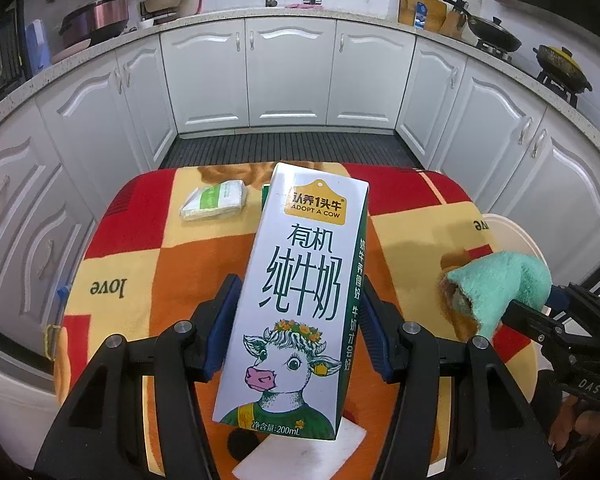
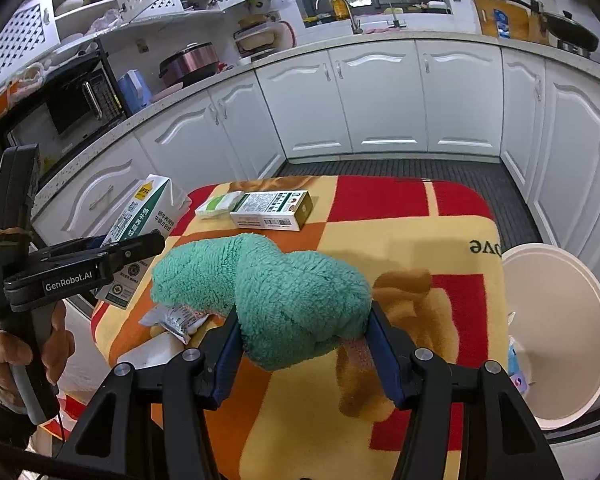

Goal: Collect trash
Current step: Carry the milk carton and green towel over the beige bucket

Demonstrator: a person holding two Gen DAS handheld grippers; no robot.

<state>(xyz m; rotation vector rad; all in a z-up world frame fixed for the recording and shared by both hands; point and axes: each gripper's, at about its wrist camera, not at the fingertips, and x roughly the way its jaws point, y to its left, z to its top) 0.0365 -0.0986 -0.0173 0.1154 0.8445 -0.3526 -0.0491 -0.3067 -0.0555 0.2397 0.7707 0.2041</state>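
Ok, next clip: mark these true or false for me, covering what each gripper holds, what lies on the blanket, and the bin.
1. The left gripper holds a milk carton. True.
2. The right gripper is empty. False: it is clamped on a green fluffy cloth.
3. The white bin stands beside the blanket-covered table. True.
4. A small box stands upright on the blanket. False: it lies flat.
5. A tissue pack lies on the blanket. True.
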